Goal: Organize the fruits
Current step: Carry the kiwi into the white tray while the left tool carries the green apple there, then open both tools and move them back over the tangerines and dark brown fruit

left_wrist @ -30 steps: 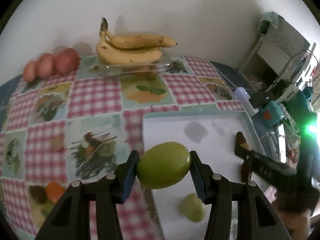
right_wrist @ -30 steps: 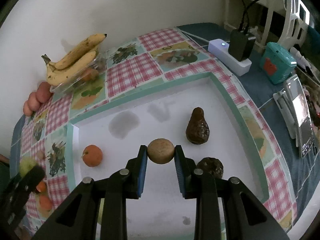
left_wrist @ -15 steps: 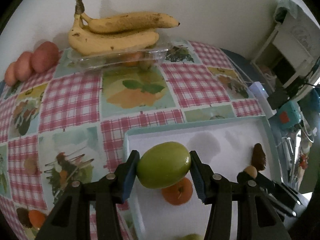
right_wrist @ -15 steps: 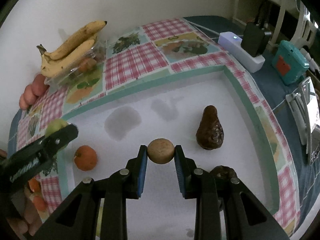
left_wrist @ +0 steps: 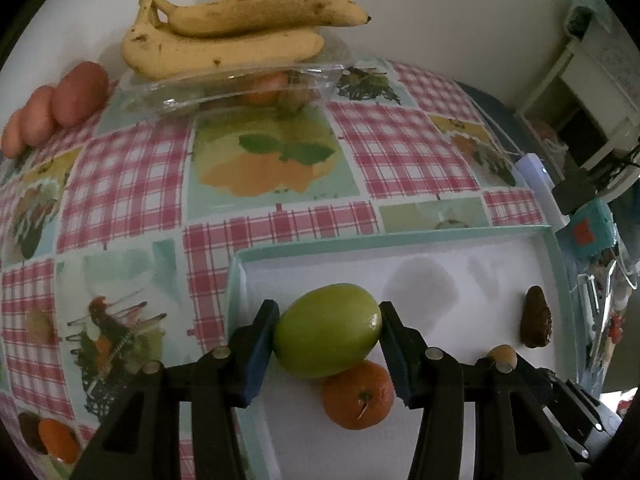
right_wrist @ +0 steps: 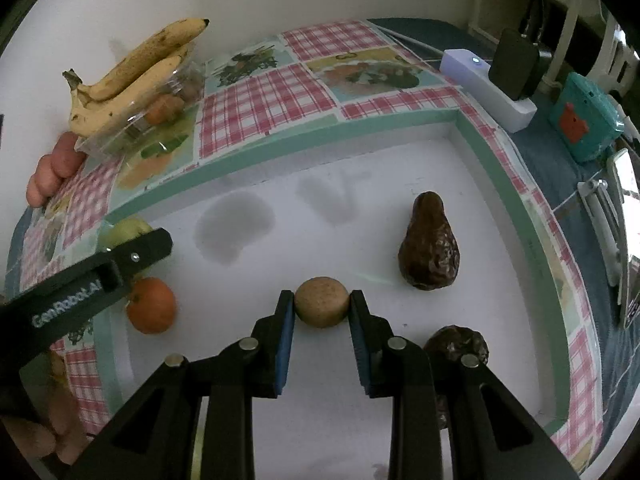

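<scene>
My left gripper (left_wrist: 327, 334) is shut on a green apple (left_wrist: 327, 330) and holds it above the near-left part of the white tray (left_wrist: 440, 248), just over an orange (left_wrist: 358, 396) lying in the tray. My right gripper (right_wrist: 322, 306) is shut on a small round brown fruit (right_wrist: 321, 307) over the tray's middle (right_wrist: 360, 184). The left gripper's finger (right_wrist: 92, 280), the apple (right_wrist: 124, 230) and the orange (right_wrist: 152, 306) show at the left in the right wrist view. A dark avocado (right_wrist: 428, 248) and a second dark fruit (right_wrist: 456, 346) lie in the tray.
Bananas (left_wrist: 224, 40) lie on a clear plastic box (left_wrist: 236, 88) of fruit by the wall, with reddish fruits (left_wrist: 56, 100) to their left. A white power strip (right_wrist: 488, 88) and a teal device (right_wrist: 584, 116) sit right of the tray. Small fruits (left_wrist: 56, 444) lie on the checked tablecloth.
My left gripper has carried the green apple forward and right, to over the tray above the orange. My right gripper, holding the brown fruit, has stayed nearly still.
</scene>
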A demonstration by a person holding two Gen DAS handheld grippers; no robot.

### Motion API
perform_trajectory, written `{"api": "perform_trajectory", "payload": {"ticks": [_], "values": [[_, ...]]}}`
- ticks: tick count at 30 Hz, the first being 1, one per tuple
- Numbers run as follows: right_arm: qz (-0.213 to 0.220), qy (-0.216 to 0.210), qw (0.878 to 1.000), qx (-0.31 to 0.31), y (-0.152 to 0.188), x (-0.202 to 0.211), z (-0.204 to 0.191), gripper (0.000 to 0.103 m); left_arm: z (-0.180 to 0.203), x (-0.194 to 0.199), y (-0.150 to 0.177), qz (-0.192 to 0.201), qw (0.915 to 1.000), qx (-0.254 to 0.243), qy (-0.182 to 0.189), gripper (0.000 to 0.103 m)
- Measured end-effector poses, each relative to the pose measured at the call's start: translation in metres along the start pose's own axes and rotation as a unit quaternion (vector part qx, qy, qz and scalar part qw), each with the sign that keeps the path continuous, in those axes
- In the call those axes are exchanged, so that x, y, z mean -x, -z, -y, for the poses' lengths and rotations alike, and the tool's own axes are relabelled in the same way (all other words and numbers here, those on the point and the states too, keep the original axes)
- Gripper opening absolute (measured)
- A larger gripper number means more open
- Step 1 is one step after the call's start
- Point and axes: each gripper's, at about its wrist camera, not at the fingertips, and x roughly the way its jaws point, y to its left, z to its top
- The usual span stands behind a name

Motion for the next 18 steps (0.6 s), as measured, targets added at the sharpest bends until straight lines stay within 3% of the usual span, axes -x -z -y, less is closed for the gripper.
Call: {"api": "perform_trajectory", "payload": {"ticks": [15, 18], "values": [[0.002, 0.001, 1.0, 0.006, -0.001, -0.001, -0.001, 0.028, -0.003, 0.01, -0.002, -0.01, 0.9996, 0.026, 0.007, 0.055], [0.003, -0.005, 1.0, 0.006, 0.0, -0.001, 0.0, 0.033, -0.004, 0.021, -0.003, 0.0, 0.9995, 0.031, 0.009, 0.055]]}}
